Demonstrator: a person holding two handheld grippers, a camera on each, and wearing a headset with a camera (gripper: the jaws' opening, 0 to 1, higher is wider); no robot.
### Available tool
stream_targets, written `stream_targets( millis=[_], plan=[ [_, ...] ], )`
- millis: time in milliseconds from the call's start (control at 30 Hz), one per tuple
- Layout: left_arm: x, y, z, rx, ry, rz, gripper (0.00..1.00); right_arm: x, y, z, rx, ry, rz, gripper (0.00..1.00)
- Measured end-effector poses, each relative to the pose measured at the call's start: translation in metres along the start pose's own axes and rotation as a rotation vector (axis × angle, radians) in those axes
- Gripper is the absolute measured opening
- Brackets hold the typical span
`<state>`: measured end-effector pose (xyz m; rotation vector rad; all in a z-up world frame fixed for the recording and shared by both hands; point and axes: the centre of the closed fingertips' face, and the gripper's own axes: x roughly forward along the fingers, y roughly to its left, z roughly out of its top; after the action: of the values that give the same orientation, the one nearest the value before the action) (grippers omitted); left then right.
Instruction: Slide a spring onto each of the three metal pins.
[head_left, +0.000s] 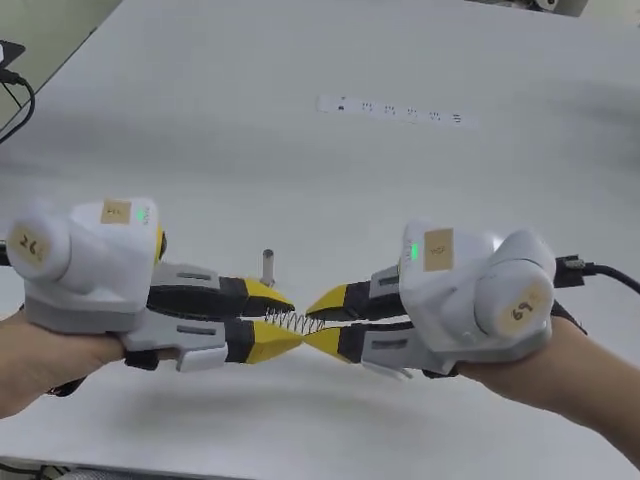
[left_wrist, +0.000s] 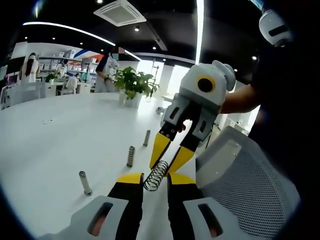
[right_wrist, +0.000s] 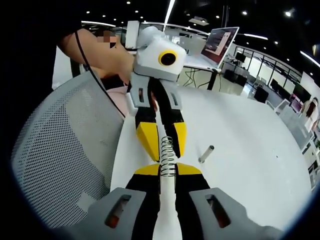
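Yellow-tipped left tool (head_left: 288, 318) and right tool (head_left: 312, 325) meet level, both pinching one spring (head_left: 298, 321).

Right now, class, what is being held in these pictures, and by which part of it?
One spring, held by its two ends: the left gripper pinches one end and the right gripper pinches the other, tips facing each other.
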<state>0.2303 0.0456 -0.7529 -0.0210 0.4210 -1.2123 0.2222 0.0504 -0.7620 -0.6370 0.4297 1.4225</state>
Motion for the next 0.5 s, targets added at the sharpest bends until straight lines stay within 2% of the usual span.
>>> stream_targets(
  millis=[200,300,500],
  plan=[
    [0.001,-0.002,0.0014,0.072,0.005,-0.012,0.07,-0.0019,0.0003,-0.0003,-0.002,-0.01,0.008,0.07],
    [0.0016,-0.0059,0.0,0.102,0.018,-0.034,0.03,-0.0043,-0.0009,-0.0043,-0.012,-0.003,0.005,0.07],
    [0.0041,-0.0095,0.0005,0.1,0.018,-0.049,0.02,-0.0062,0.0035,-0.0044,-0.009,-0.009,0.028,0.07]
  ],
)
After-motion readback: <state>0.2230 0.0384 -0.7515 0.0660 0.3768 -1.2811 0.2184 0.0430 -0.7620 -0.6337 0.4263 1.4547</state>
